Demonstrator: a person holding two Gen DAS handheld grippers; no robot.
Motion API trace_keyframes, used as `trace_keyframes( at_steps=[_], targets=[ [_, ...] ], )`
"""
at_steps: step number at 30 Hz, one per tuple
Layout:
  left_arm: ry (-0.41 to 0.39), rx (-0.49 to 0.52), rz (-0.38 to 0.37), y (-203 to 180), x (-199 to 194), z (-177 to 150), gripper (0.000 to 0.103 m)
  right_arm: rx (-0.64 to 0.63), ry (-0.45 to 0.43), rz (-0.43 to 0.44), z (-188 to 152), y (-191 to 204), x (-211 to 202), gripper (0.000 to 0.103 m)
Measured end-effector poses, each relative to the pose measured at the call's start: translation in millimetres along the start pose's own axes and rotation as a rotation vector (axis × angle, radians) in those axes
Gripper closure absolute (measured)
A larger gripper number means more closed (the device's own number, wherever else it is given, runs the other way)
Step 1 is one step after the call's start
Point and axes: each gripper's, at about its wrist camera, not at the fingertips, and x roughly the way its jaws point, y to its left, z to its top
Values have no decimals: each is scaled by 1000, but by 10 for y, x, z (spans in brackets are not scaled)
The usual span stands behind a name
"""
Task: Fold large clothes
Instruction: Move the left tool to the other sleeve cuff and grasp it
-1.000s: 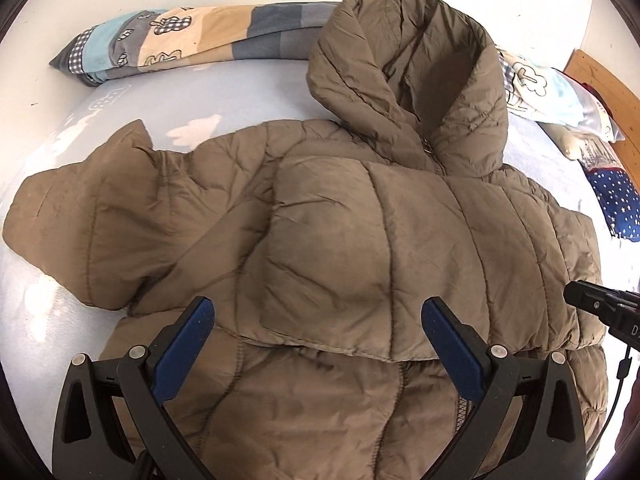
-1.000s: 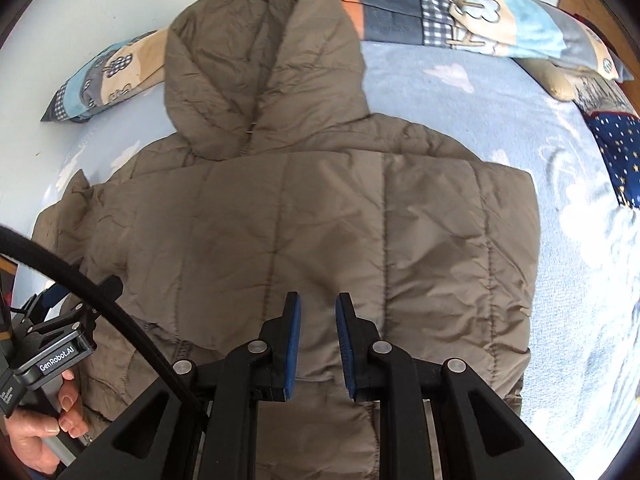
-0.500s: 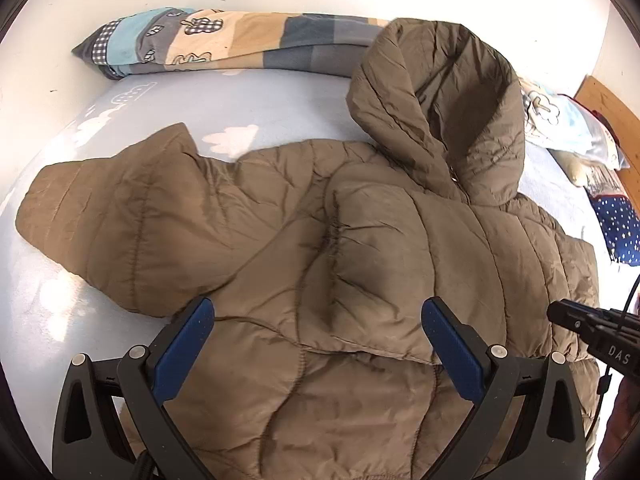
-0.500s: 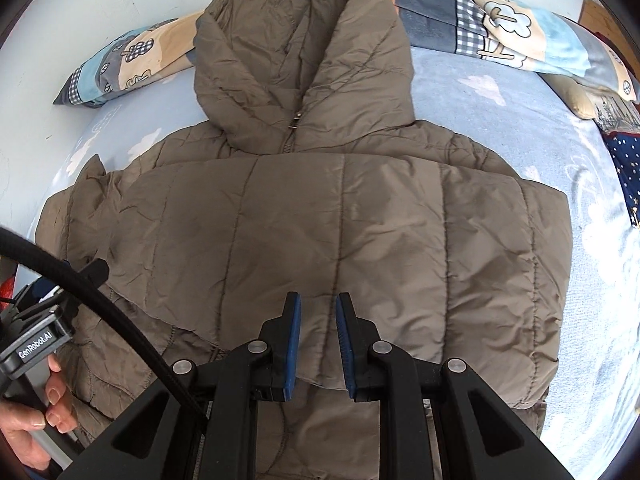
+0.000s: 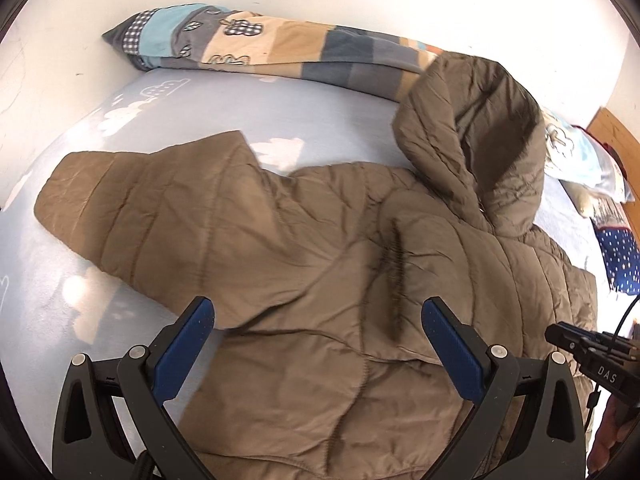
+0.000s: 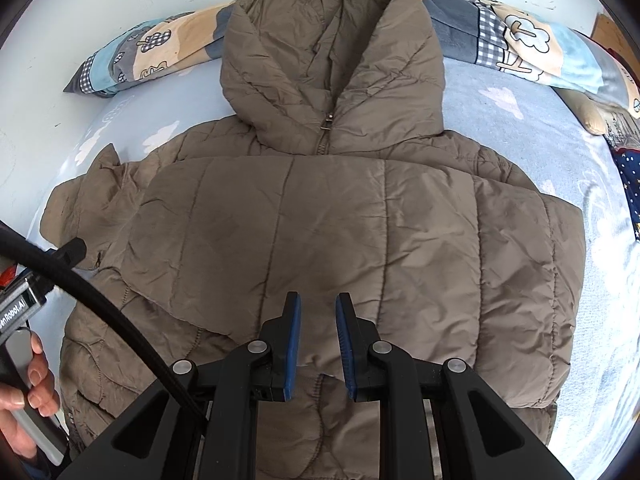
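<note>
A brown hooded puffer jacket [image 5: 320,260] lies front up on the bed, zipped, its hood [image 6: 332,60] toward the wall. One sleeve [image 6: 360,220] is folded flat across the chest. The other sleeve [image 5: 140,208] stretches out to the left on the sheet. My left gripper [image 5: 318,320] hangs open above the jacket's left side, beside that sleeve's armpit, with nothing between its blue pads. My right gripper [image 6: 318,320] hovers shut over the lower edge of the folded sleeve and holds nothing. Each gripper shows at the edge of the other's view.
The light blue sheet [image 5: 240,112] with white clouds covers the bed. A patchwork quilt roll [image 5: 260,48] lies along the white wall behind the hood. A dark blue starred pillow [image 5: 620,252] and a wooden headboard [image 5: 616,136] are at the right. A hand [image 6: 28,400] holds the left gripper.
The left gripper has moved left and a little up, so more of the outstretched sleeve and sheet shows. The right gripper has shifted sideways over the jacket. Neither gripper's jaws have changed.
</note>
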Motion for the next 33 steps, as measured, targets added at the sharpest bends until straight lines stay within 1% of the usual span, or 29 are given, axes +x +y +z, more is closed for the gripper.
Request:
trace_keyframes(
  at_steps=[10,15,18,23,27,31,33],
  targets=[
    [-21,-103,9,579,-116,151,0,-32,-17,26,54,203,44,84],
    [-58,-141,49,980,-229,314,0,-55,-31,53,78,311,50,84],
    [-65,-194,75,1305,-249,406,0,-67,-40,63,80,369,60,84],
    [-39,-348,123,2011,-167,460,0,-83,-42,76,70,441,77,84],
    [-22,-486,117,2529,-109,450,0,-92,-45,80,61,480,80,84],
    [-17,-639,57,3003,-64,377,0,-100,-43,80,54,500,88,84],
    [-18,-733,3,3242,-30,308,0,-104,-40,83,46,508,96,83]
  ],
)
